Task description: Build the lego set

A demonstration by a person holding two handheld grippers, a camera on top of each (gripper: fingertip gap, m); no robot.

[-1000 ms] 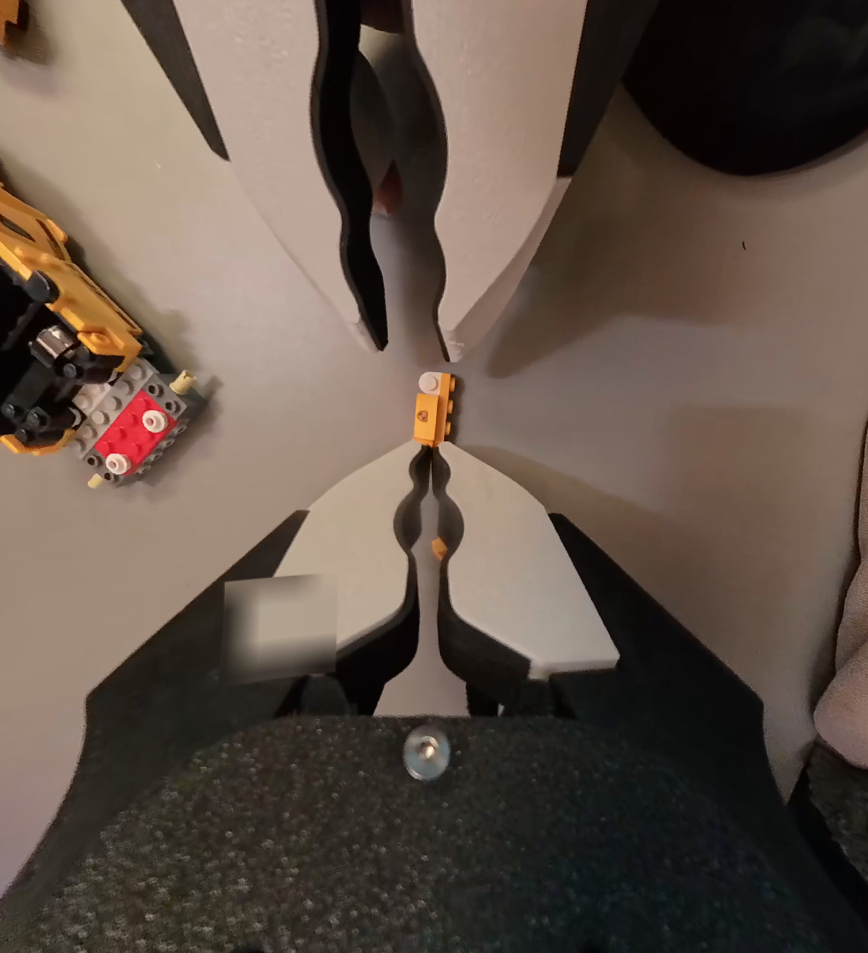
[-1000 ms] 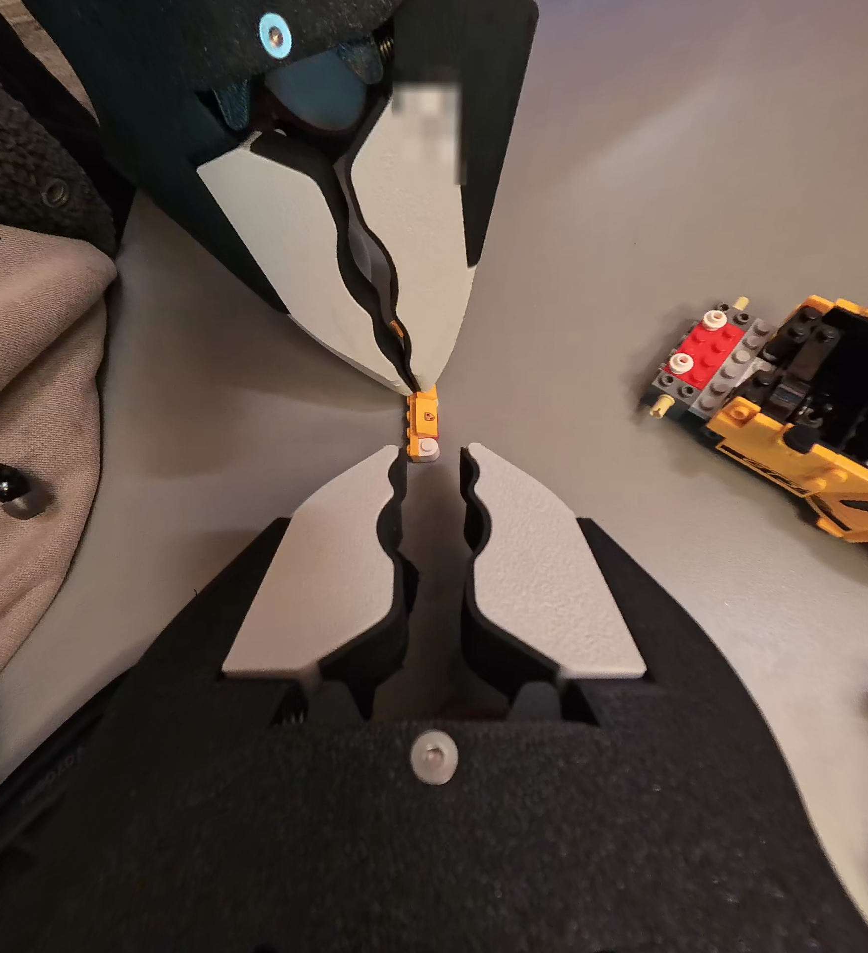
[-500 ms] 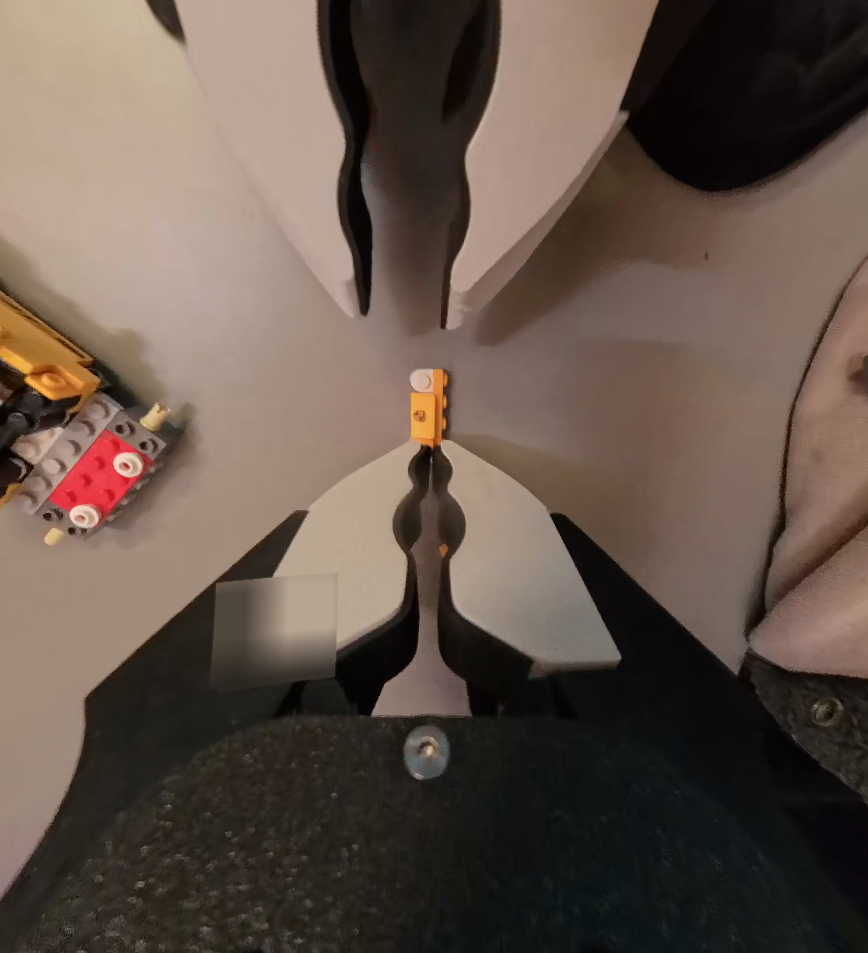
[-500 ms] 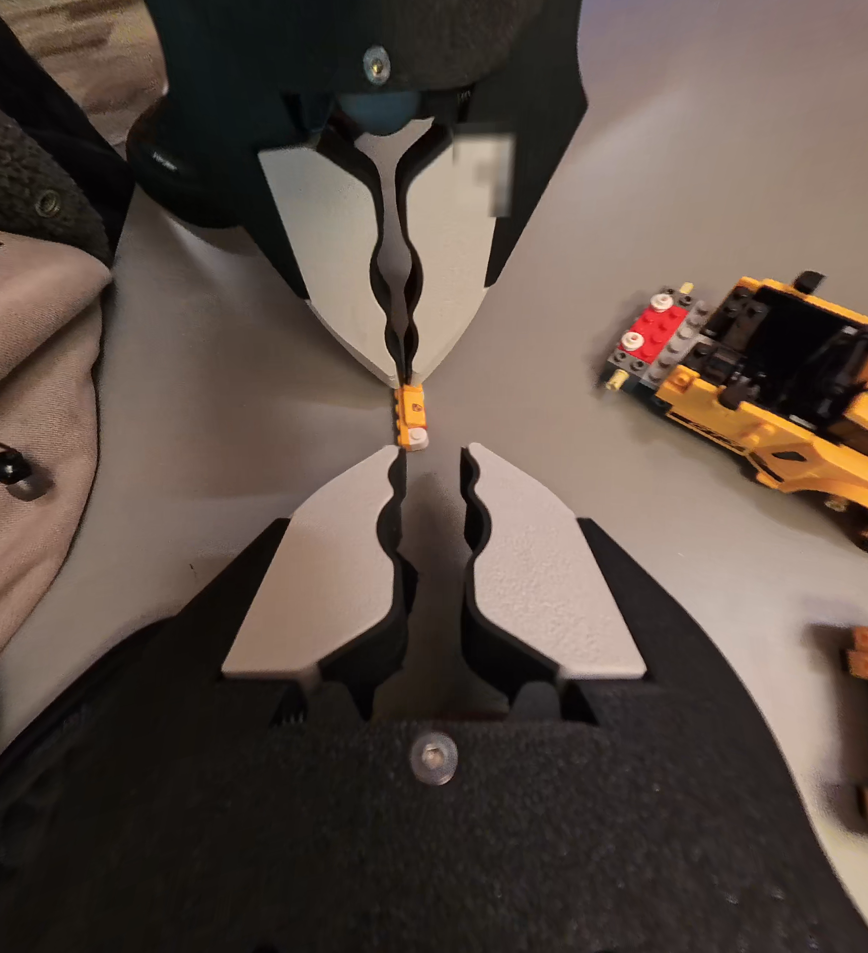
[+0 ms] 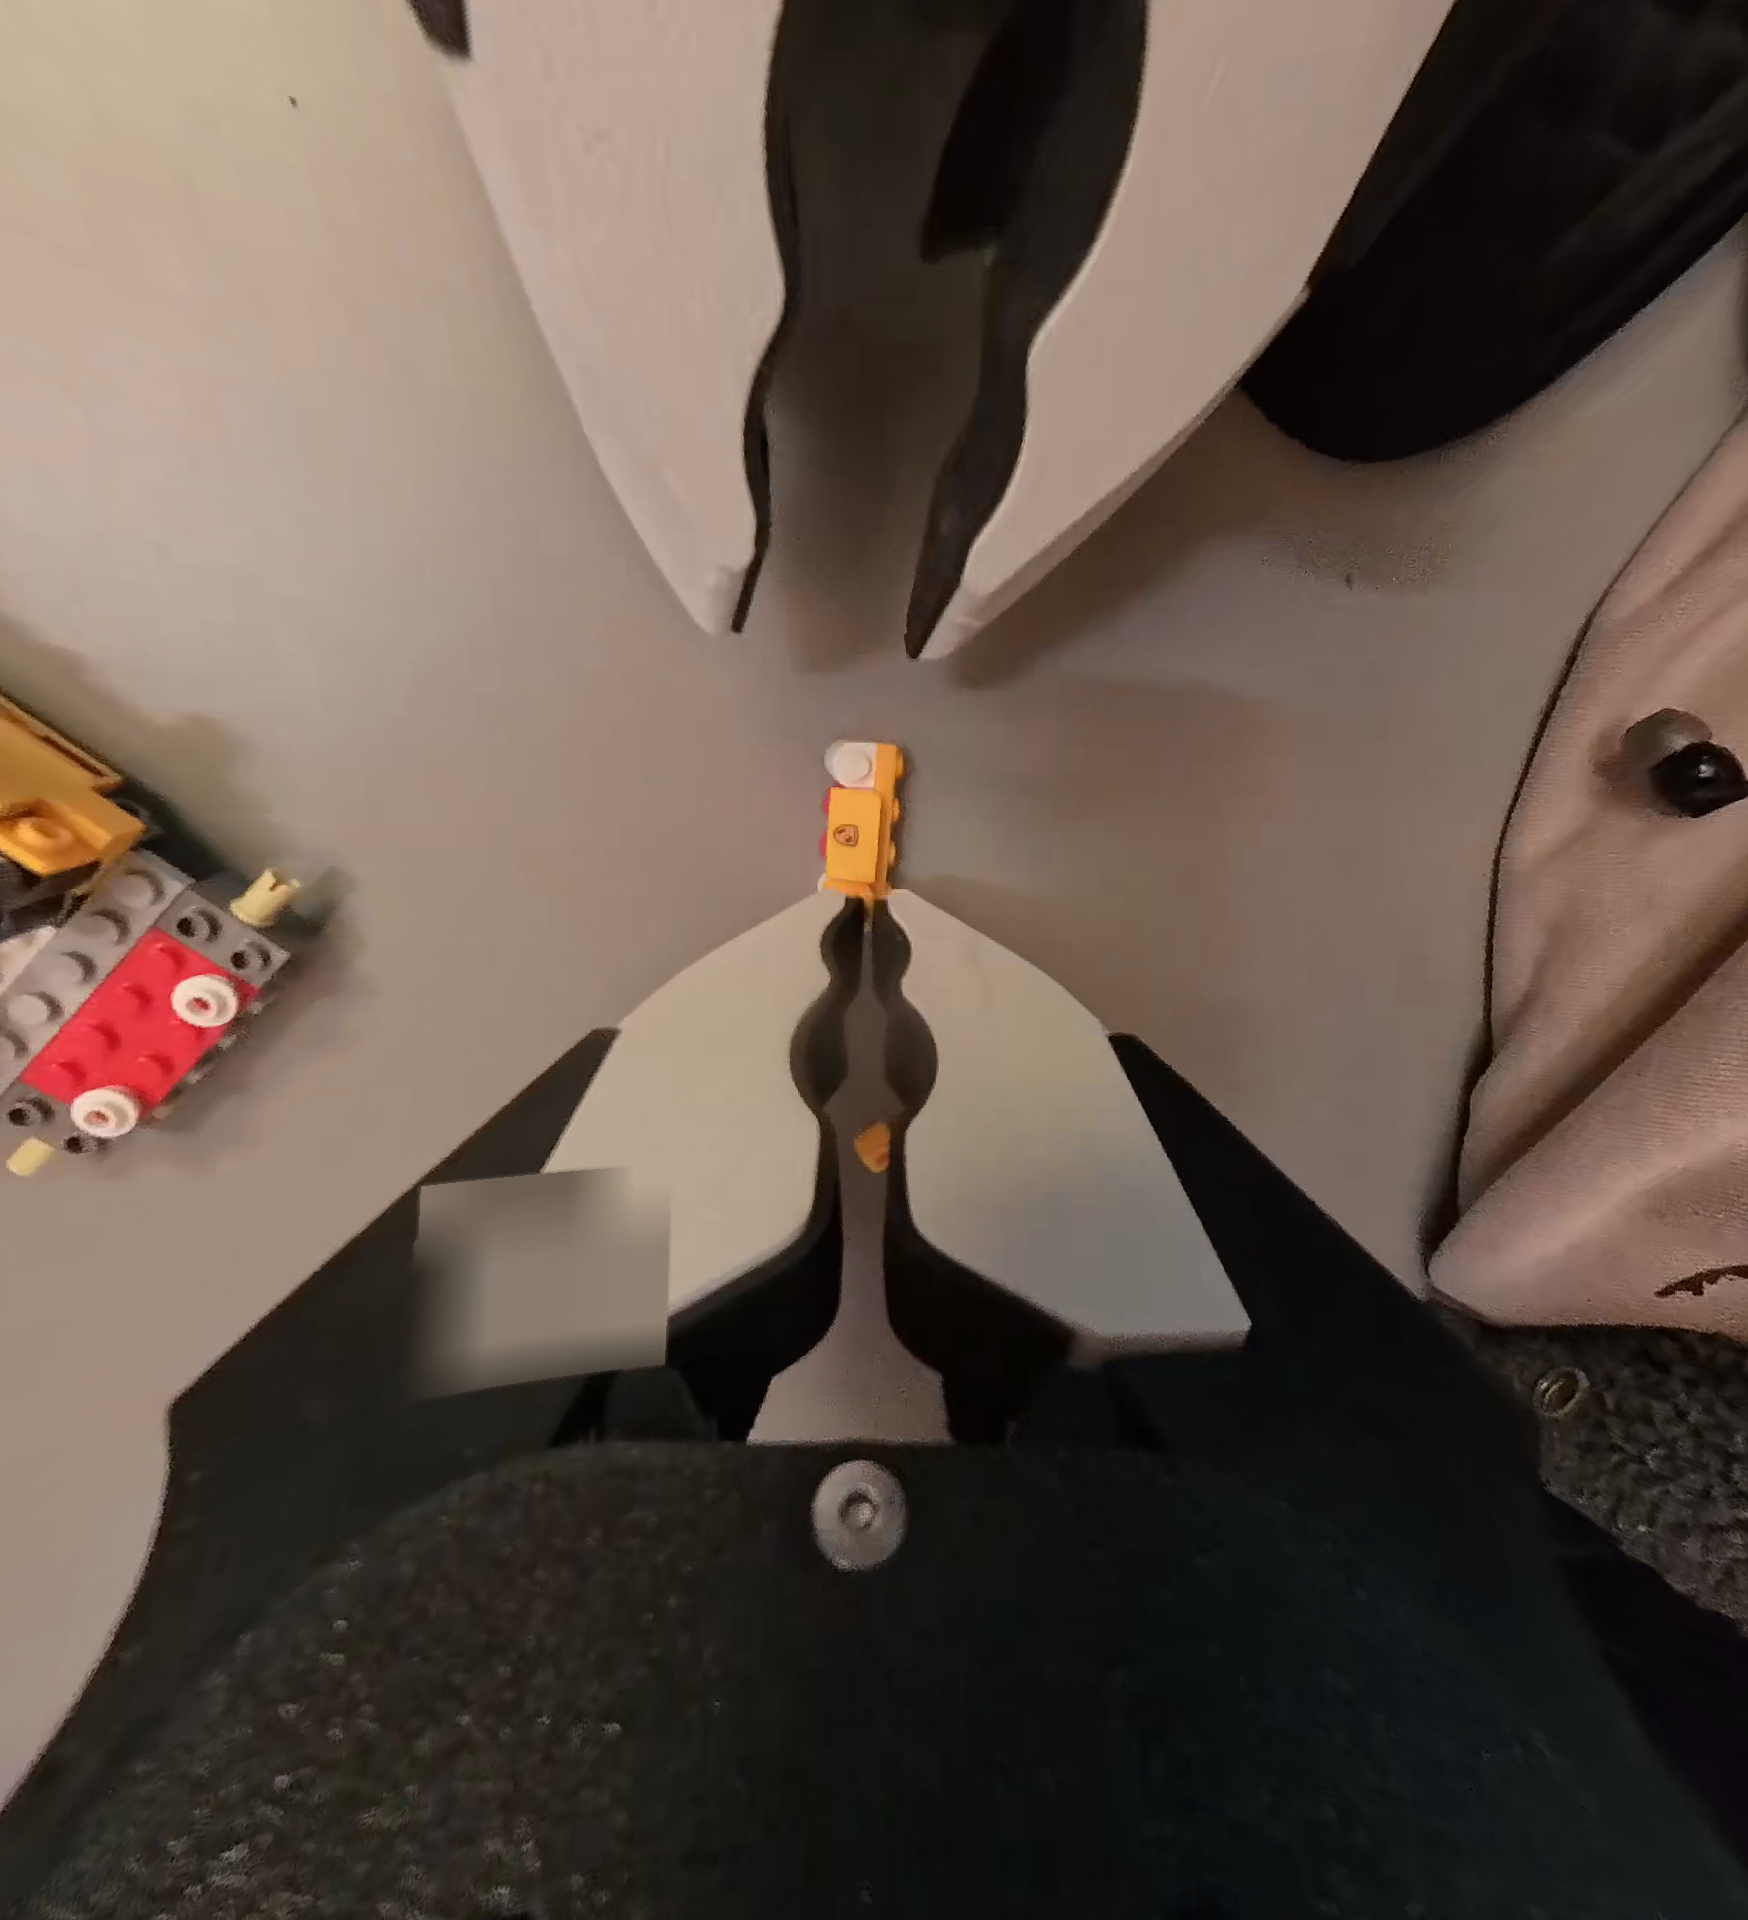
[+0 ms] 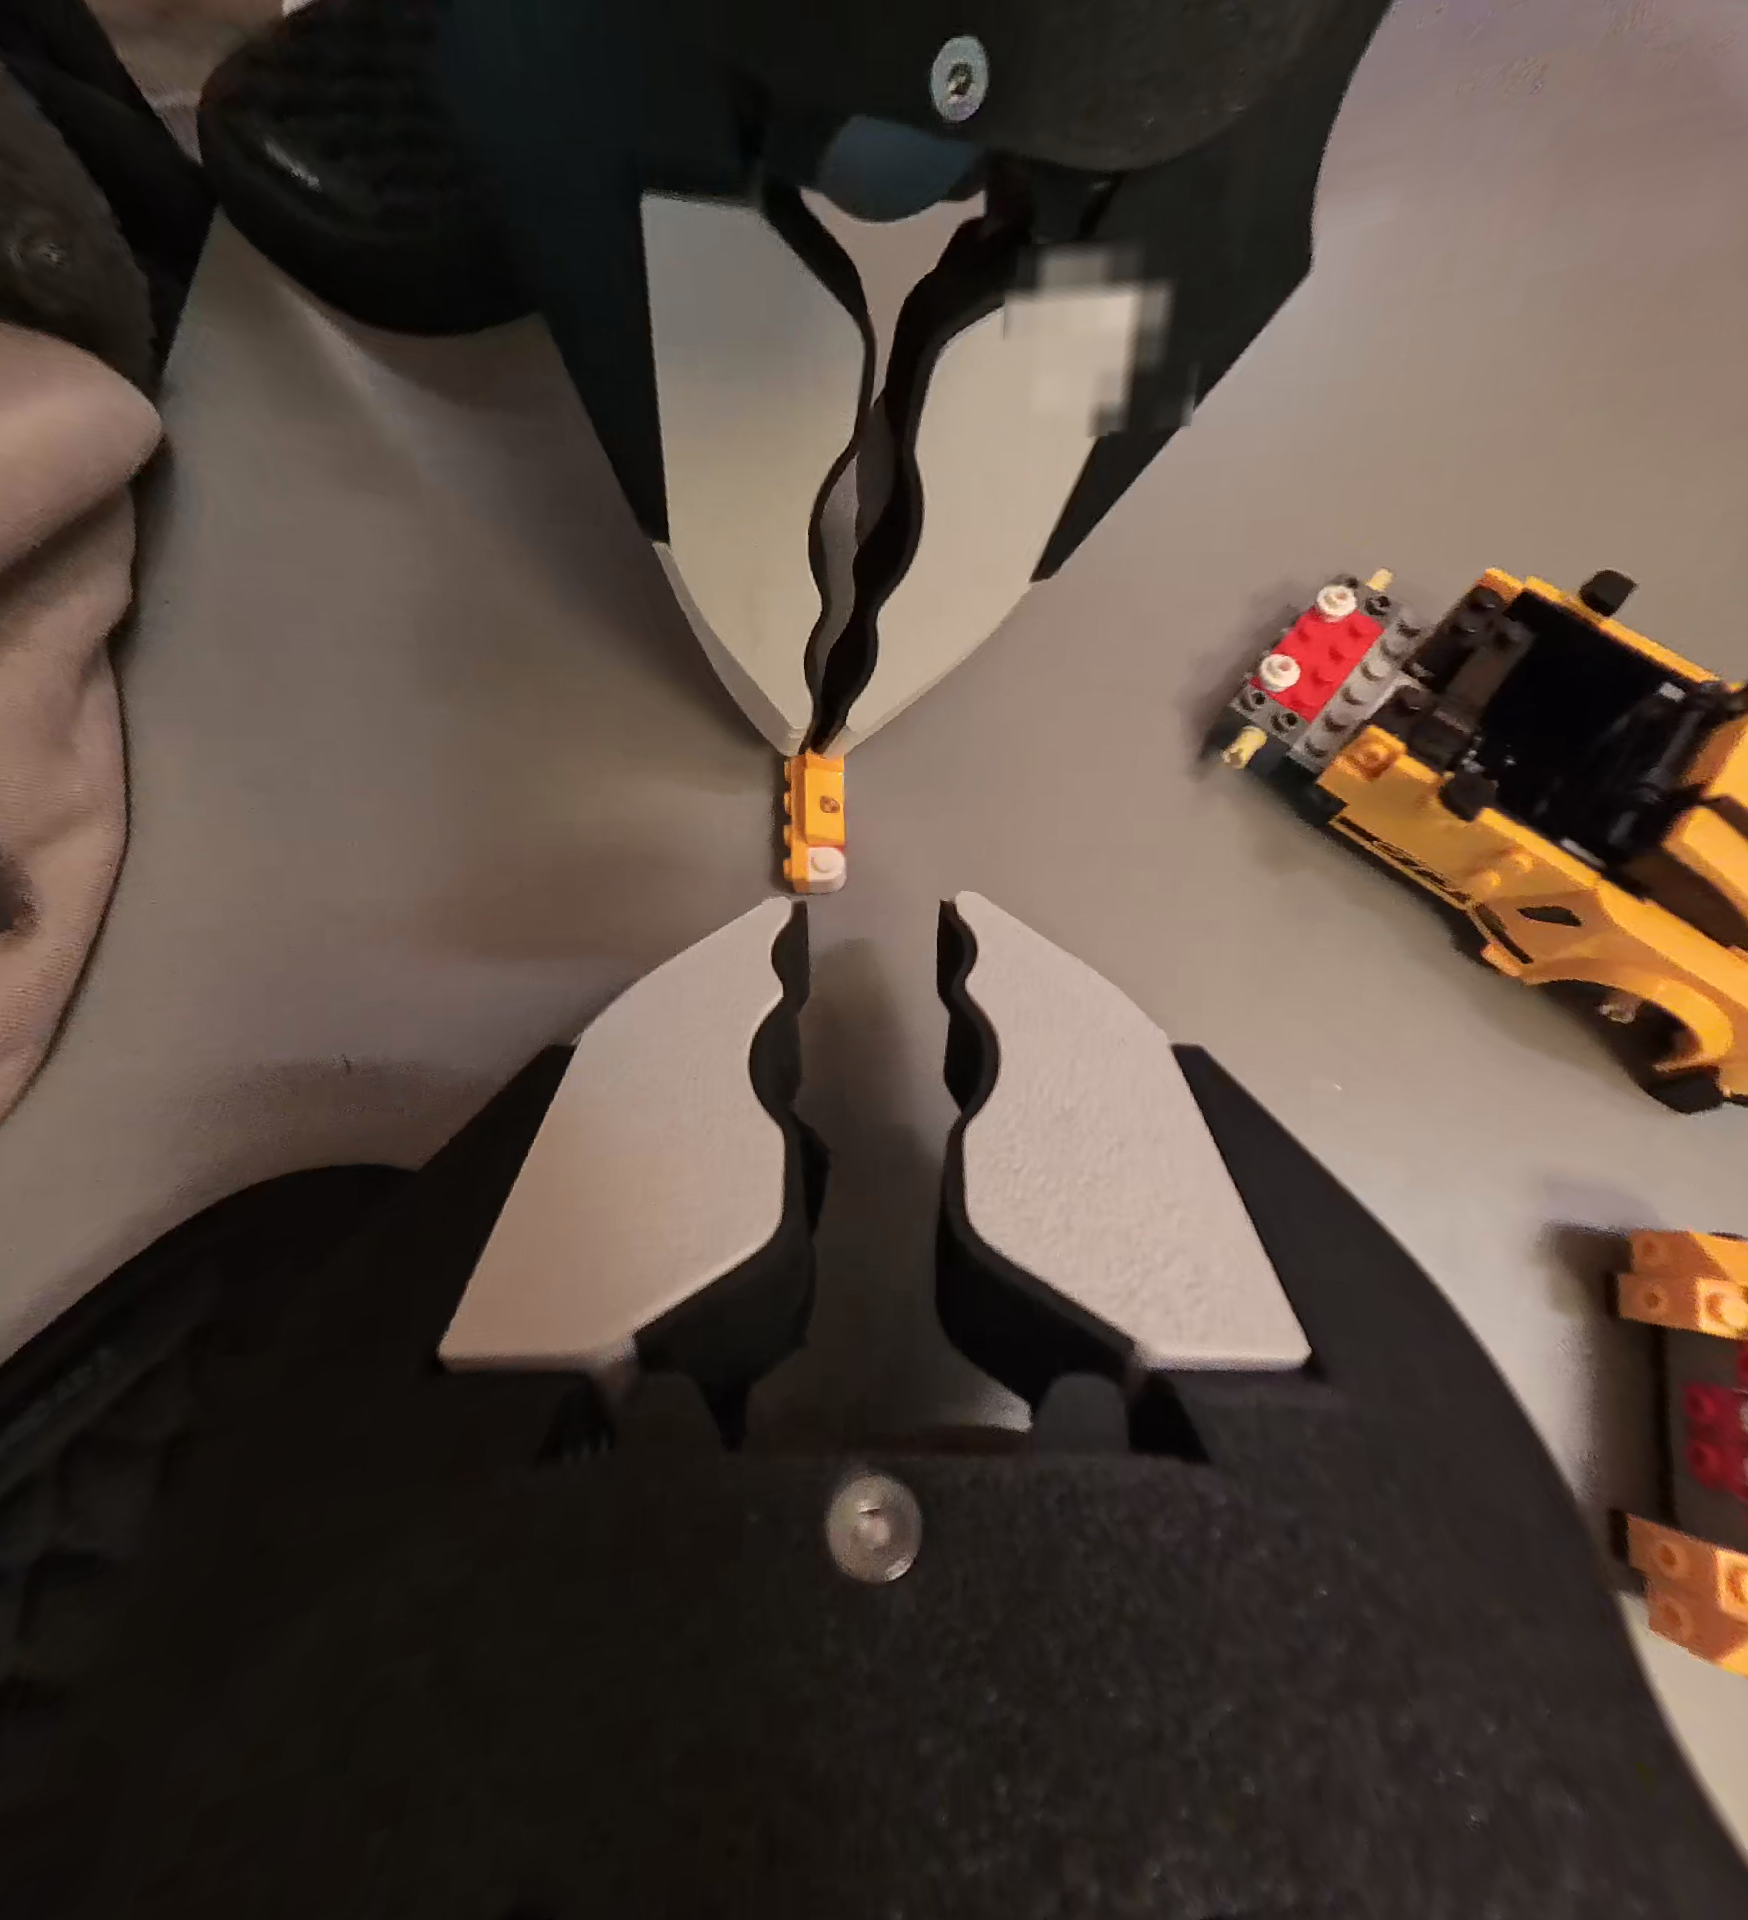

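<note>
My left gripper (image 5: 865, 899) has its two white fingers drawn together until only a thin slit remains at the tips, and those tips pinch the near end of a small orange piece (image 5: 859, 821) that juts toward 12 o'clock. My right gripper (image 6: 872, 902) faces it tip to tip, coming in from 12 o'clock in the left wrist view. Its fingers stand apart with a clear gap between the black inner pads, clasping nothing; its left fingertip (image 6: 776, 914) sits just beside the piece's far end.
</note>
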